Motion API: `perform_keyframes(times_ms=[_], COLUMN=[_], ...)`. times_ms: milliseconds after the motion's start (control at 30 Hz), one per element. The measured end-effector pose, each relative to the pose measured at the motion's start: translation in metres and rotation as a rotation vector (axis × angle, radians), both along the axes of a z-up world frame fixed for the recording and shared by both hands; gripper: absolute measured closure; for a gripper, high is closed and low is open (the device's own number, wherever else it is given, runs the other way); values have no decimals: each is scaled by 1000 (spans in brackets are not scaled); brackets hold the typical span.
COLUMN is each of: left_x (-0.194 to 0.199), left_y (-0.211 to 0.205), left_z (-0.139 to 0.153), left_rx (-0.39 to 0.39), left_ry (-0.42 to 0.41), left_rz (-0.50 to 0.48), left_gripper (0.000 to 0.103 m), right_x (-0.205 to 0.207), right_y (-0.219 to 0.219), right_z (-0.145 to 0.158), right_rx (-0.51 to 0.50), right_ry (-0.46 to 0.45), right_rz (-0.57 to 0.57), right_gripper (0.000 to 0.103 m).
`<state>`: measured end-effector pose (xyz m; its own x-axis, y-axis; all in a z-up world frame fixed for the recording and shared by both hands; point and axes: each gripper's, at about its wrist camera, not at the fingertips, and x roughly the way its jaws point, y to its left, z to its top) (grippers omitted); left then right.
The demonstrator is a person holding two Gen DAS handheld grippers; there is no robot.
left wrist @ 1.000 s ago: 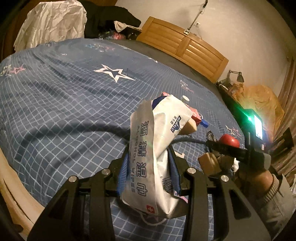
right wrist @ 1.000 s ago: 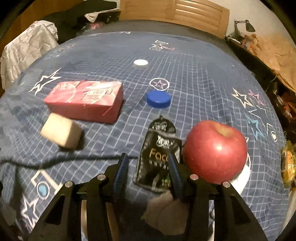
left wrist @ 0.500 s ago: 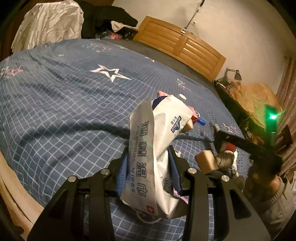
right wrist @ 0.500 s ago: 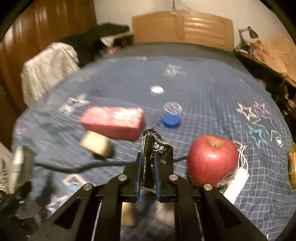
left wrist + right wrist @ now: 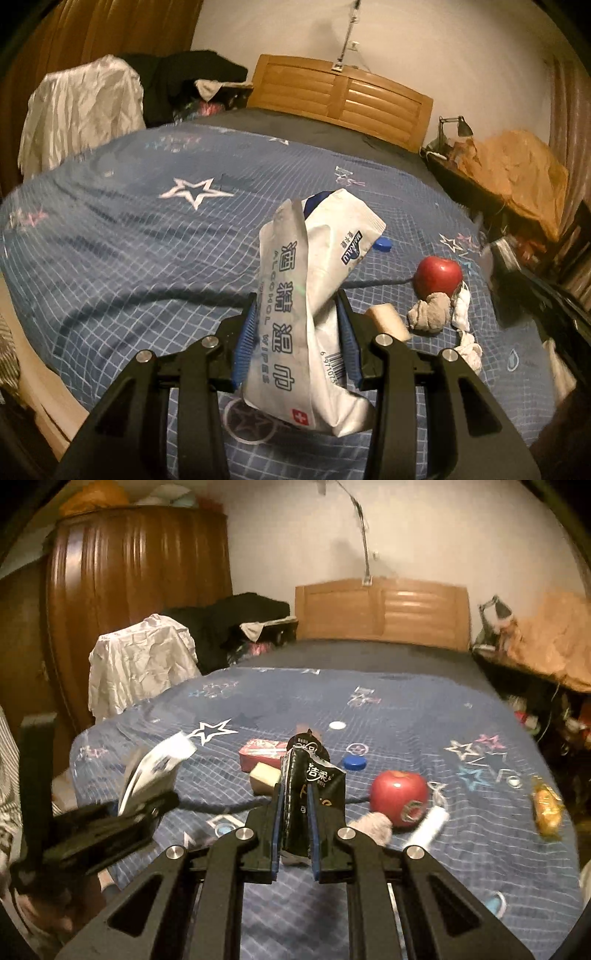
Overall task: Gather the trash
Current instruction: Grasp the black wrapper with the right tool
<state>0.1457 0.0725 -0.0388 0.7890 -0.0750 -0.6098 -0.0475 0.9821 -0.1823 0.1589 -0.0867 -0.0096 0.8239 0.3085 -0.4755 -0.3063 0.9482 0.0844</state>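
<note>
My left gripper (image 5: 295, 314) is shut on a white alcohol-wipes packet (image 5: 306, 295) and holds it upright above the blue star bedspread (image 5: 129, 251). The same packet shows at the left of the right wrist view (image 5: 155, 764). My right gripper (image 5: 295, 805) is shut on a black tissue wrapper (image 5: 306, 794), lifted clear of the bed. On the bed lie a crumpled grey-white tissue (image 5: 432, 314), a blue cap (image 5: 354, 763), a white cap (image 5: 337, 724) and an orange wrapper (image 5: 546, 808).
A red apple (image 5: 399, 797), a pink tissue pack (image 5: 258, 755), a tan block (image 5: 264, 777) and a white cord (image 5: 465, 332) lie on the bed. A wooden headboard (image 5: 380, 613) is at the far end, a wardrobe (image 5: 129, 590) and clothes at left, a cluttered nightstand (image 5: 498, 184) at right.
My right gripper shut on the black wrapper and lifted it off the bed, pulling up and back. My left gripper kept the wipes packet and tilted upward.
</note>
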Motion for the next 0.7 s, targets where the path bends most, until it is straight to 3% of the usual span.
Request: perform_keyframes(times_ms=[267,700], left_x=[-12,-22], left_y=[-42,-130], left_z=[17,49], left_rx=[127,207], left_ry=[-51,-146], left_rz=[-5,-139], left_gripper=[64,64], right_x=[-47,-96], right_y=[-25,-123], right_z=[9,28], right_rx=[4,70], right_ry=[-45,-116], right_rz=[-59,-250], right_gripper=[89,89])
